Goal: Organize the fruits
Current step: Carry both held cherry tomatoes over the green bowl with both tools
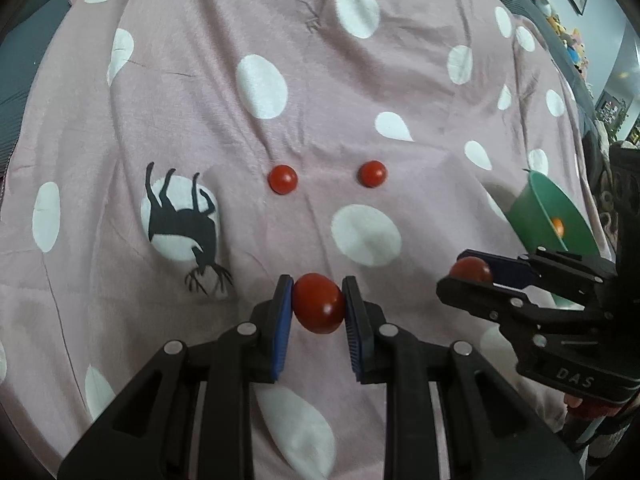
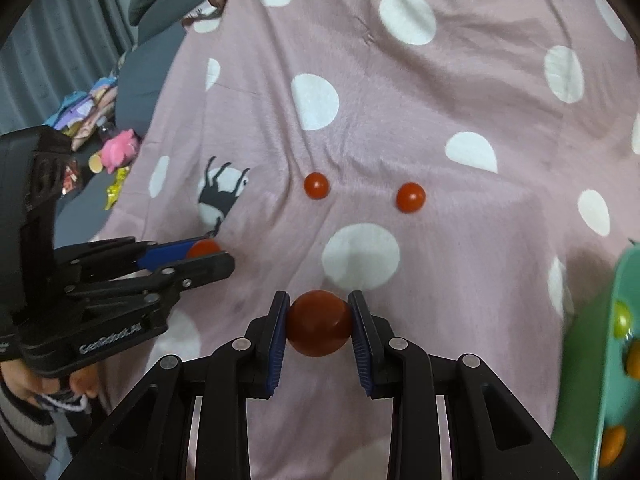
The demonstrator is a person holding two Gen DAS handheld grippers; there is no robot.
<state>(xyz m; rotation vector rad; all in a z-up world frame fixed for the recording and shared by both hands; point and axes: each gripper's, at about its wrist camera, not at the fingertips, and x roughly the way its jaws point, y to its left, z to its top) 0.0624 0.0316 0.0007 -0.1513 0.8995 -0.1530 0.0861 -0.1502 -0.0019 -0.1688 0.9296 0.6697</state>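
Note:
My left gripper [image 1: 318, 304] is shut on a red cherry tomato [image 1: 319, 303], held above the pink spotted blanket [image 1: 280, 140]. My right gripper [image 2: 319, 322] is shut on another red cherry tomato [image 2: 319, 322]. Each gripper also shows in the other view: the right one [image 1: 470, 270] at the right, the left one [image 2: 206, 250] at the left, each with its tomato. Two more cherry tomatoes lie on the blanket ahead, one to the left [image 1: 283, 179] [image 2: 317, 185] and one to the right [image 1: 372, 173] [image 2: 410, 197]. A green bowl [image 1: 540, 208] [image 2: 624, 292] at the right holds several small orange and green fruits.
The blanket has white dots and a black deer print [image 1: 182, 220]. Toys and clutter [image 2: 108, 148] lie beyond the blanket's left edge. Shelves with small items [image 1: 572, 44] stand at the far right.

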